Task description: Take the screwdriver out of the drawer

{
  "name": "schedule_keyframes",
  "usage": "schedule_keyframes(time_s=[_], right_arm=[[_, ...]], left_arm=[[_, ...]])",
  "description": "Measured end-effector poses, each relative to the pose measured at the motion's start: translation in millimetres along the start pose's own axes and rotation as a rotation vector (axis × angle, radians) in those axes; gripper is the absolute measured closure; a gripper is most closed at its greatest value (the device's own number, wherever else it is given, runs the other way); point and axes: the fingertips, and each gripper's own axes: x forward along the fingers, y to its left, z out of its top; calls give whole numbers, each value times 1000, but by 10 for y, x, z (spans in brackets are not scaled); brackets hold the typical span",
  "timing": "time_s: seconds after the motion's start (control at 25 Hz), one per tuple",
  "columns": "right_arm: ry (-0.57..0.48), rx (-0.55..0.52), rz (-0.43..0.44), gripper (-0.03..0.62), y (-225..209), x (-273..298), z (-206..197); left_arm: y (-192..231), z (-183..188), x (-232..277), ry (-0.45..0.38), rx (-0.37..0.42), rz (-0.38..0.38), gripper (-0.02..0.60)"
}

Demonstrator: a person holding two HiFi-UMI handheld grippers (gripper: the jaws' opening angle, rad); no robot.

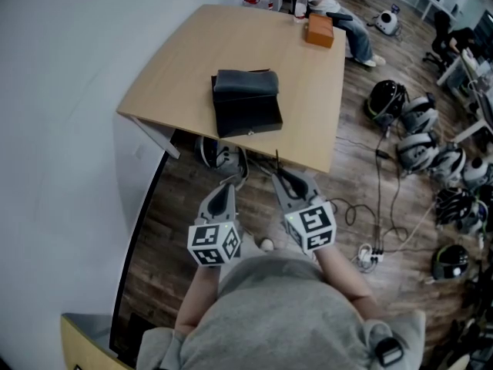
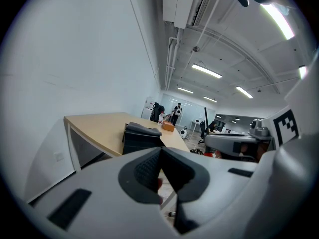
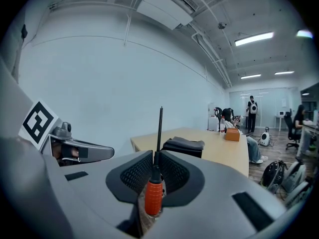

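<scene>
The person stands back from the pale wooden table [image 1: 173, 64], a gripper in each hand, both well apart from the small black drawer box [image 1: 246, 108] that sits on the tabletop. The right gripper [image 3: 156, 156] has its jaws closed partway onto a screwdriver with an orange ribbed handle and a thin black shaft [image 3: 154, 190]. The pads pinch it just above the handle, and the shaft stands up past the jaw tips. In the head view the same shaft pokes forward from the right gripper [image 1: 283, 177], over the floor in front of the table edge. The left gripper [image 2: 160, 152] has its jaws brought together at the tips with nothing between them, and it hangs beside the right one [image 1: 229, 182]. Judging by this, the main part of the task is done: the tool is out of the box and in hand. Whether the drawer itself is pushed back in I cannot tell.
</scene>
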Motion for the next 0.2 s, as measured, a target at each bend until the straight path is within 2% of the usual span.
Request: schedule_keyframes(time_s=[0.2], right_arm=[[-1,-10,7,545,19,18,37]], left_arm=[[12,28,4,-4,-1,0,581]])
